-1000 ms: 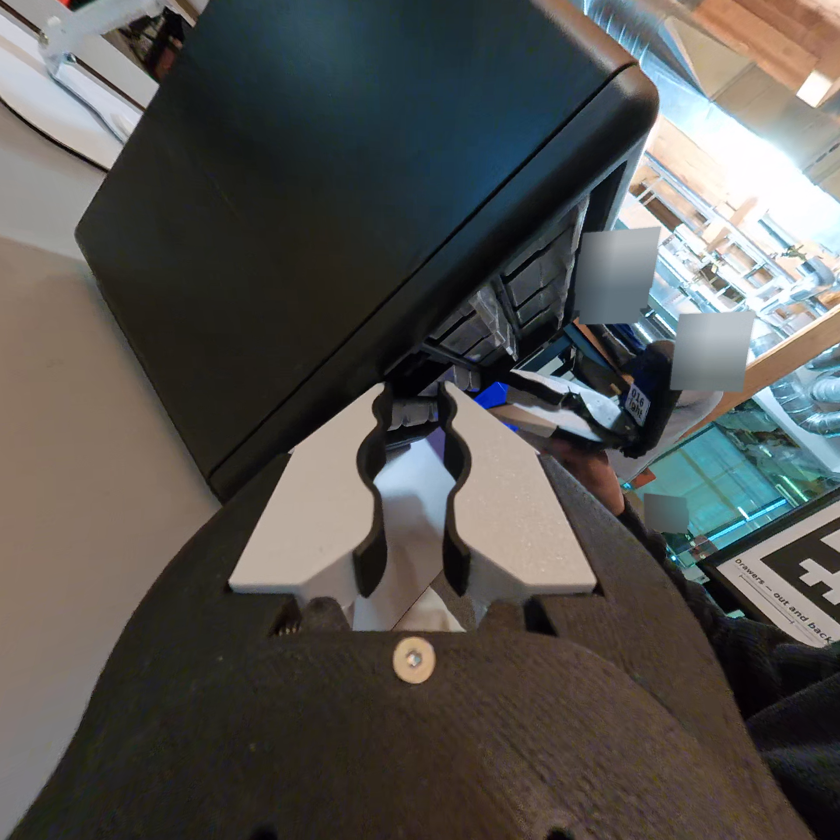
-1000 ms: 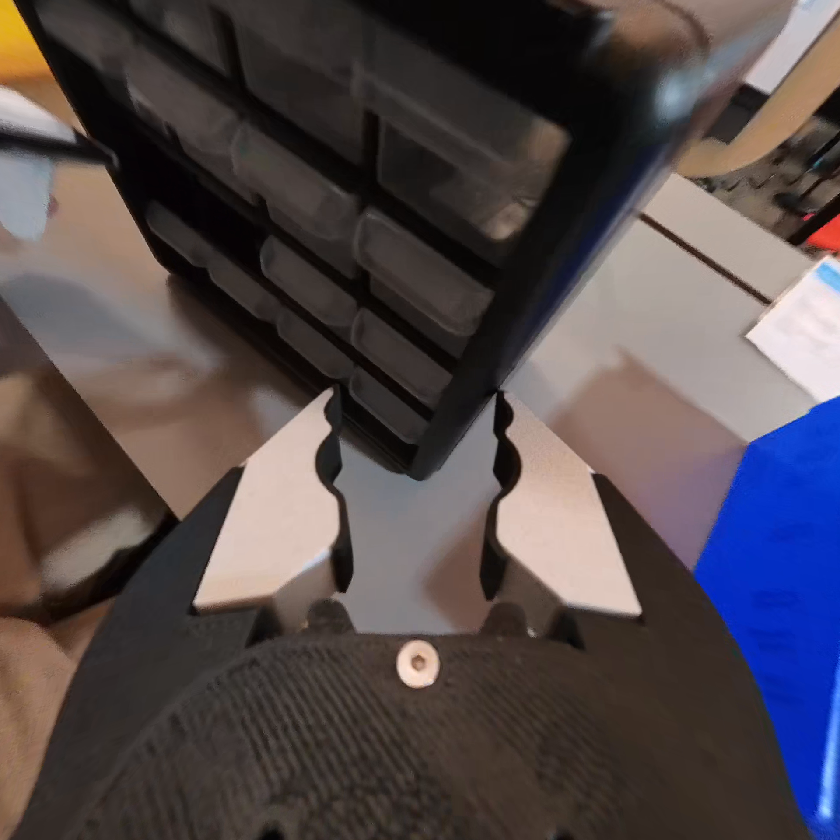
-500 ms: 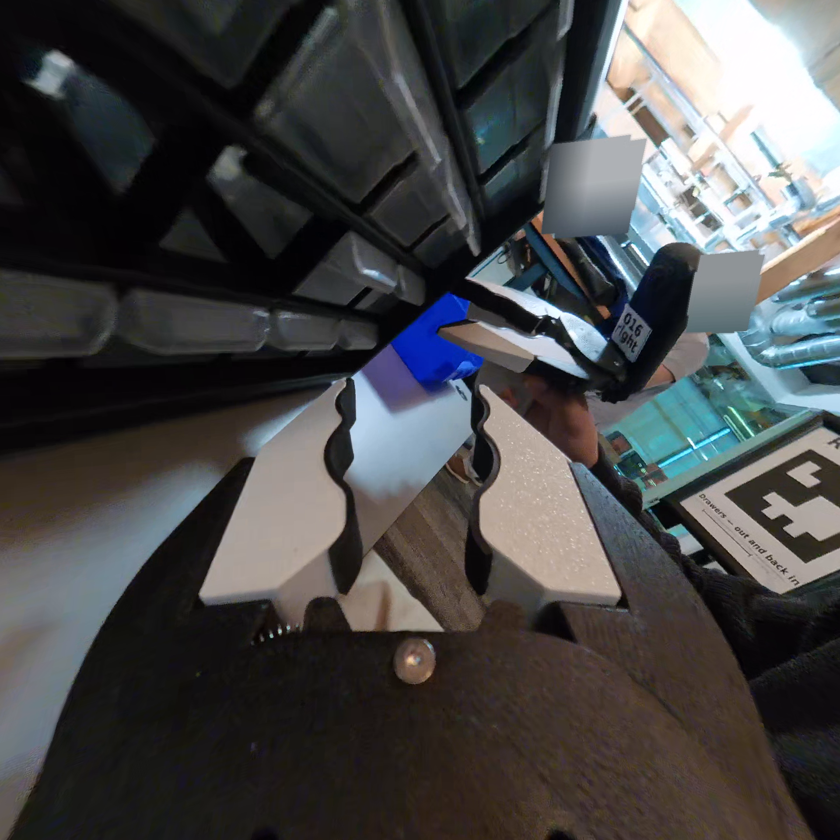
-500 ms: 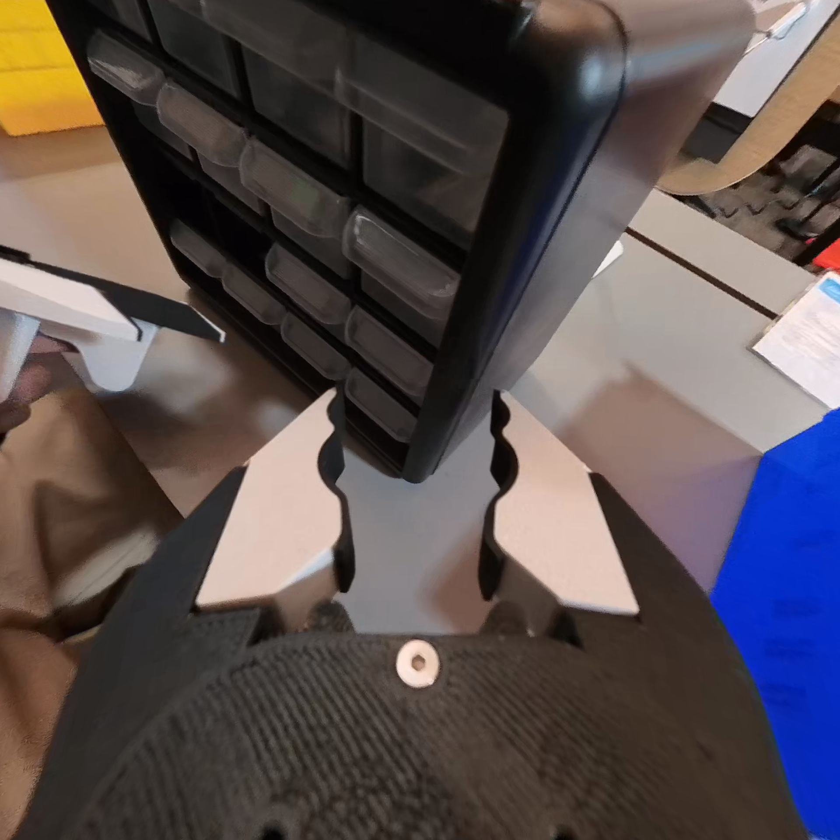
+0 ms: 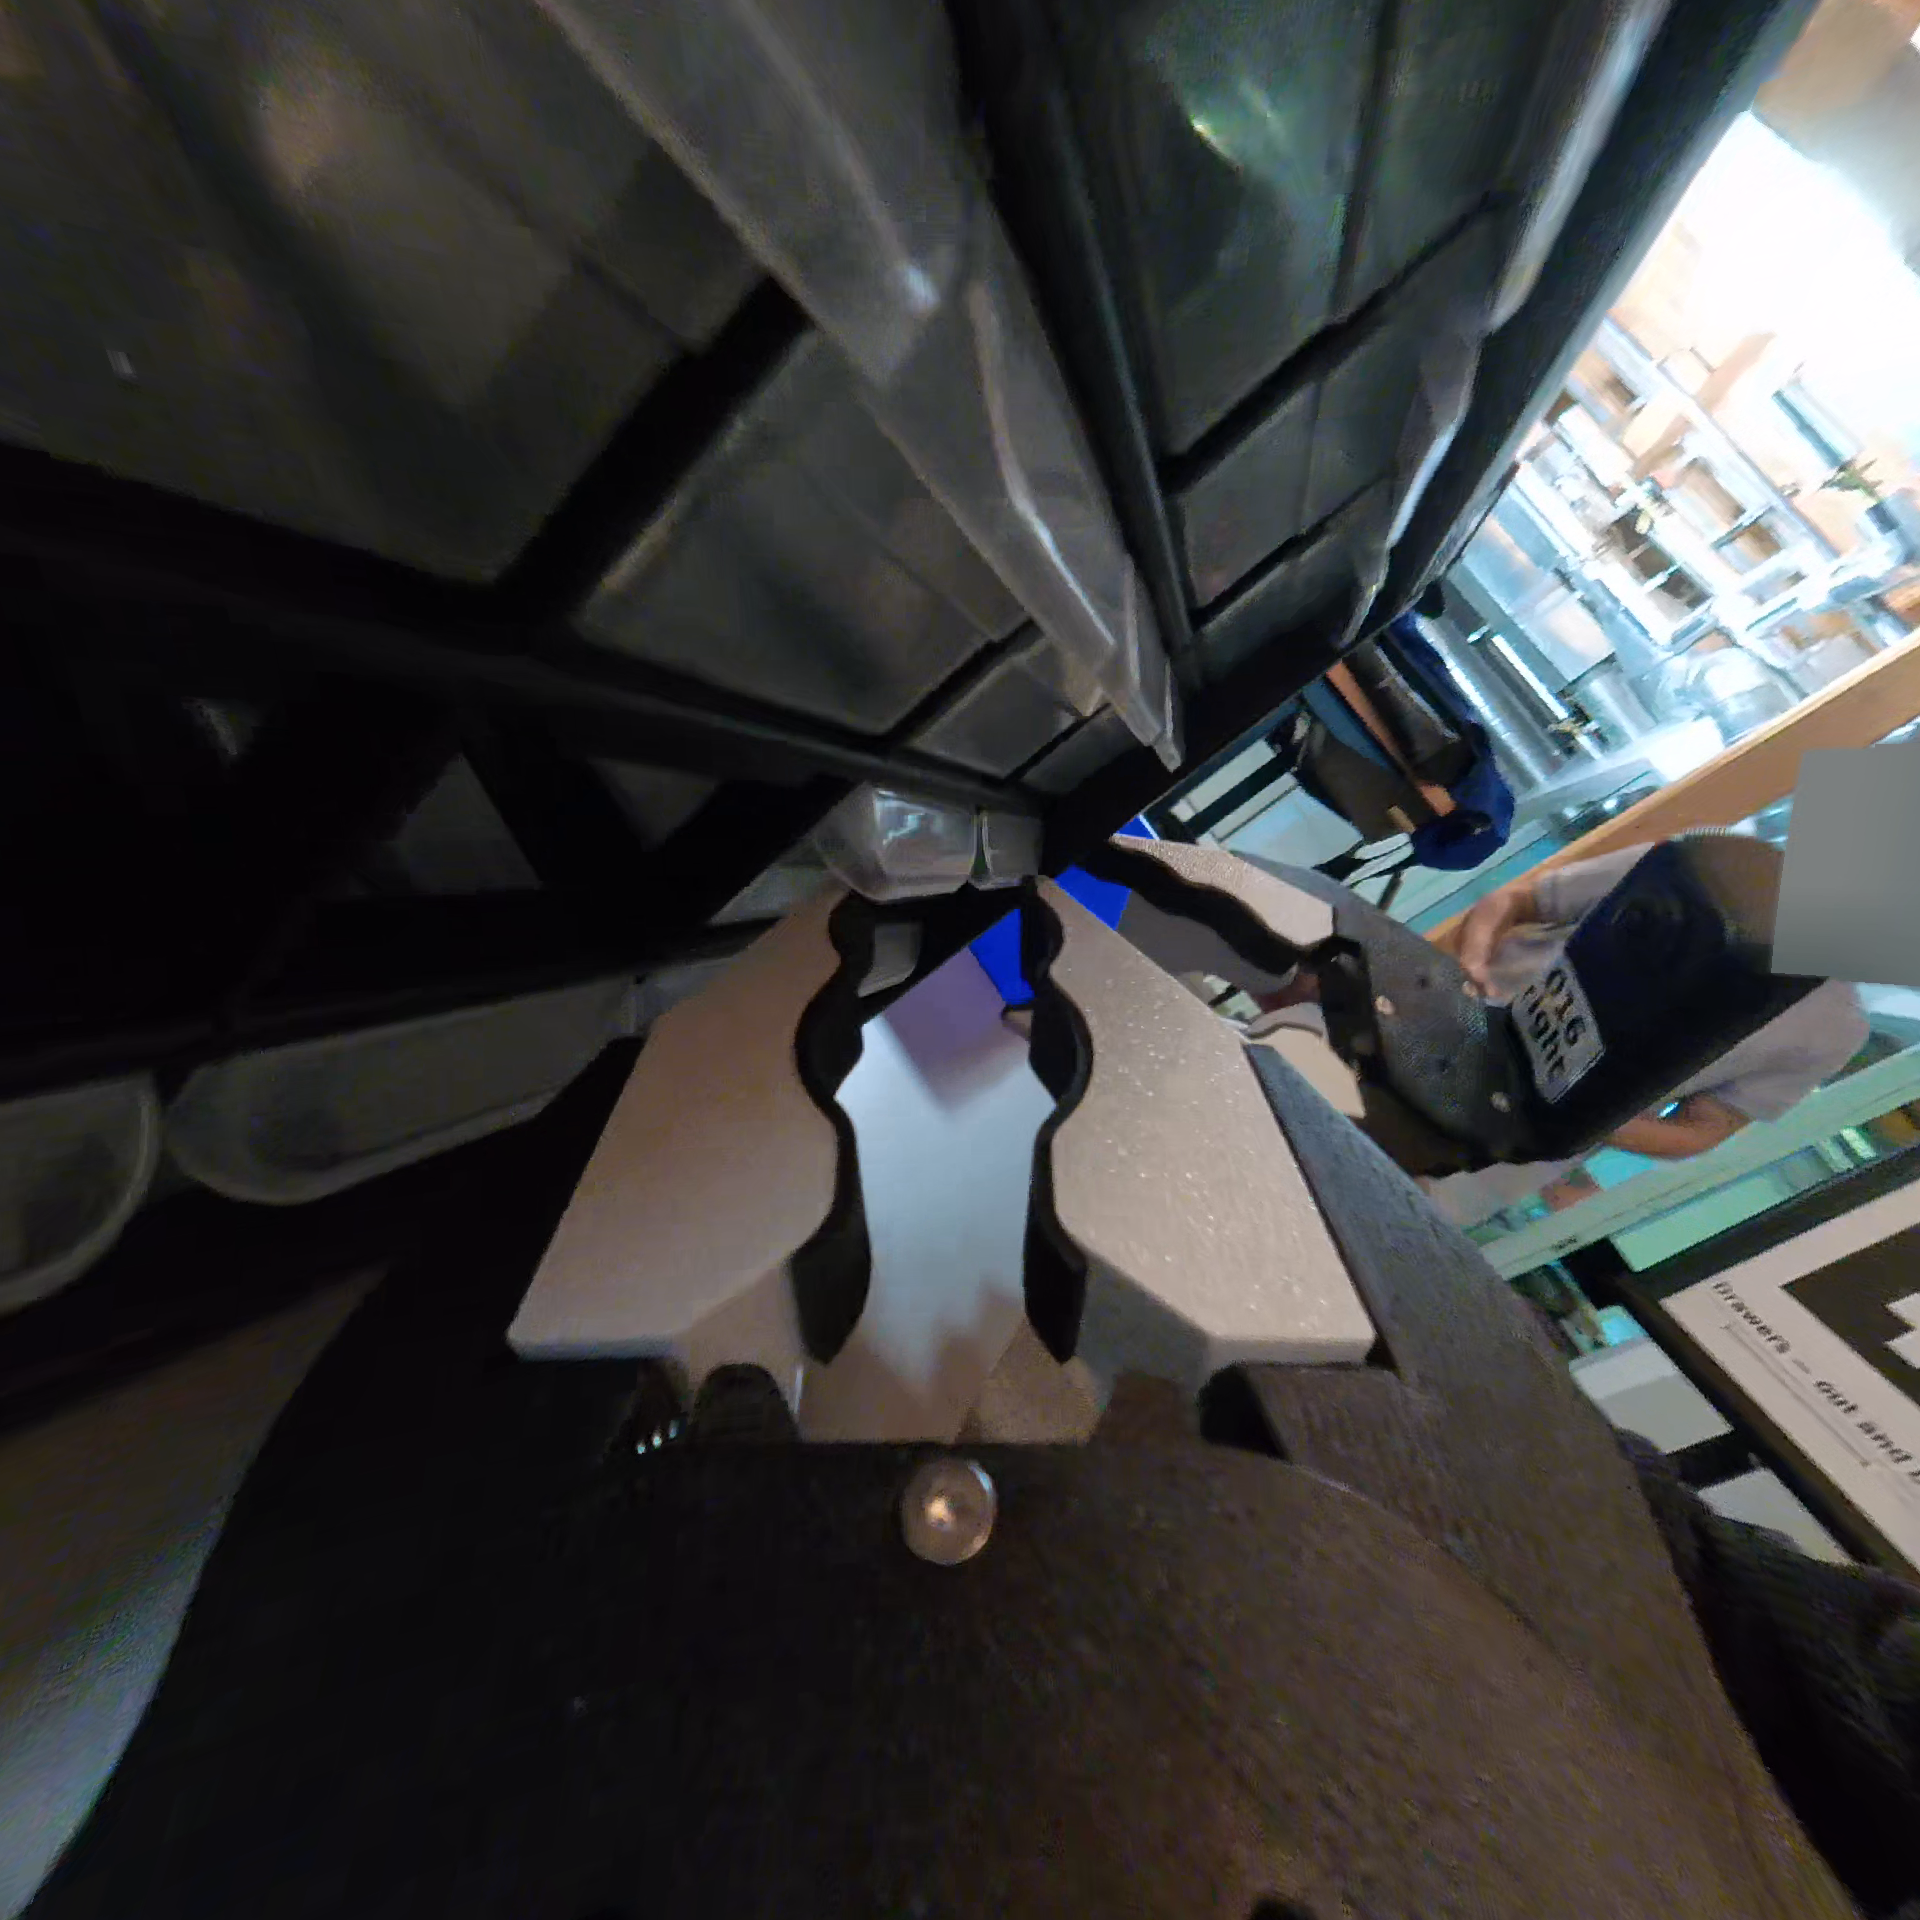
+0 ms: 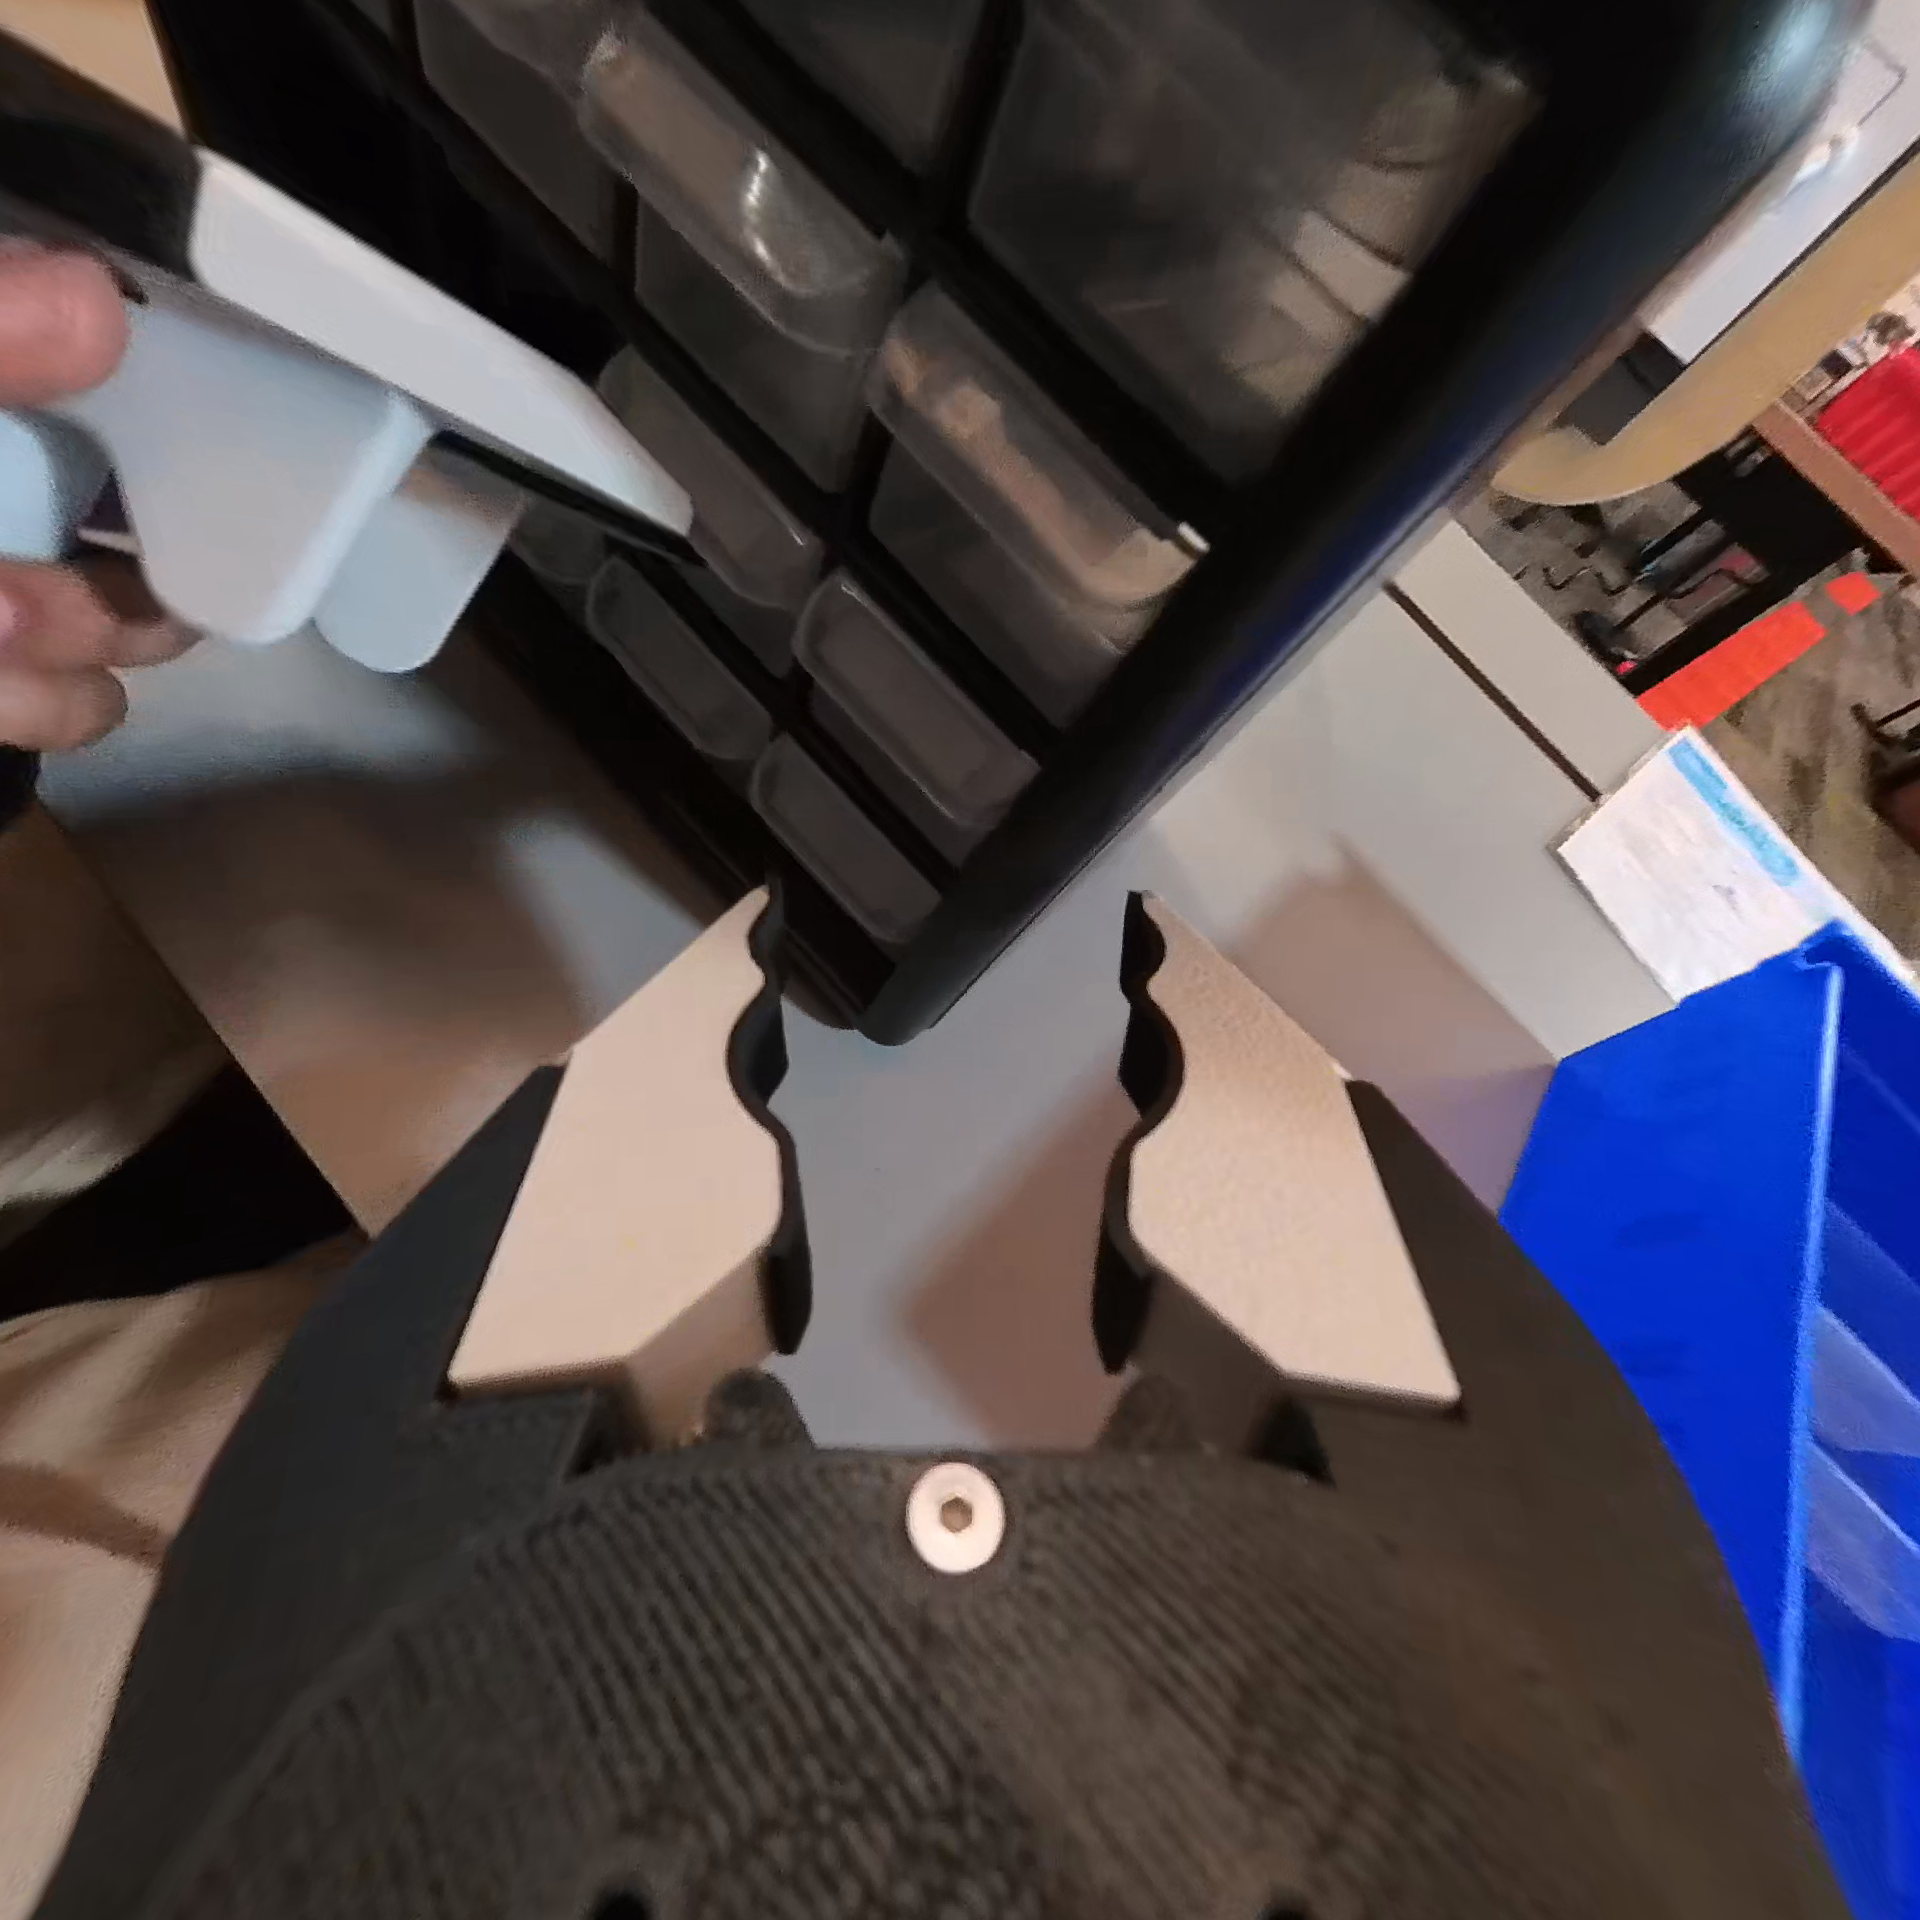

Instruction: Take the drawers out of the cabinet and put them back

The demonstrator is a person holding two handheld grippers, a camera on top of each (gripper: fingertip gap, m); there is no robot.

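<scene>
Black plastic frames the cabinet (image 6: 1382, 644), which stands on the grey tabletop (image 6: 1340, 790) with its rows of smoky translucent drawers (image 6: 925, 717) all seated in their slots. A second ago the left wrist view looked at the cabinet's plain dark side; half a second ago it had swung round to the drawer fronts, and now it sits closer in, the drawers (image 5: 790, 582) filling the upper part of the view. The left gripper (image 5: 940, 914) has its jaws parted, narrower than half a second ago, and its tips reach up to the small clear handle (image 5: 909, 847) of a low drawer without clasping it; whether they touch it is hard to tell. In the right wrist view that same left gripper (image 6: 582, 488), blurred and with a hand (image 6: 52, 499) behind it, has come in from the cabinet's left and now lies across the lower drawer fronts. The right gripper (image 6: 945, 925) stays spread wide and empty at the cabinet's bottom right corner, much as it was in both earlier frames. A blue bin (image 6: 1725, 1226) sits to the right of the cabinet, with a white sheet of paper (image 6: 1683, 883) behind it.
</scene>
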